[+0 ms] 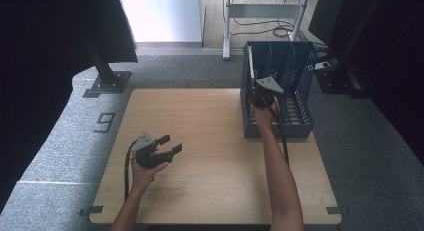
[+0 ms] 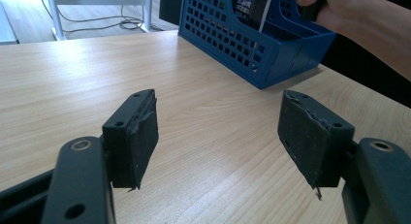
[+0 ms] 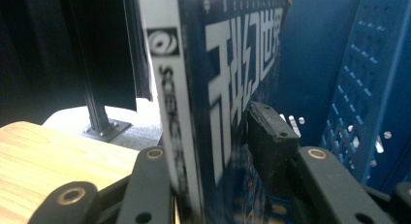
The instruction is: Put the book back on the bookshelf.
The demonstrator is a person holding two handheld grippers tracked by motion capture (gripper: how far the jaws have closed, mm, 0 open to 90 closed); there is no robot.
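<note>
A book (image 3: 228,88) with a white spine and a dark blue cover with large white characters stands upright in a blue perforated file rack (image 1: 300,118). My right gripper (image 3: 213,146) straddles the book at the rack's near left corner (image 1: 257,91). Its right pad (image 3: 266,136) stands just off the cover, and its left jaw is half hidden behind the spine, so the jaws are open around the book. My left gripper (image 1: 171,144) hovers low over the table's front left, wide open (image 2: 218,136) with nothing between its pads.
The wooden table (image 1: 210,141) is bare apart from the rack (image 2: 228,44) at its back right. A black stand foot (image 1: 107,83) sits on the carpet beyond the back left corner. A metal frame and cables (image 1: 260,21) lie behind the table.
</note>
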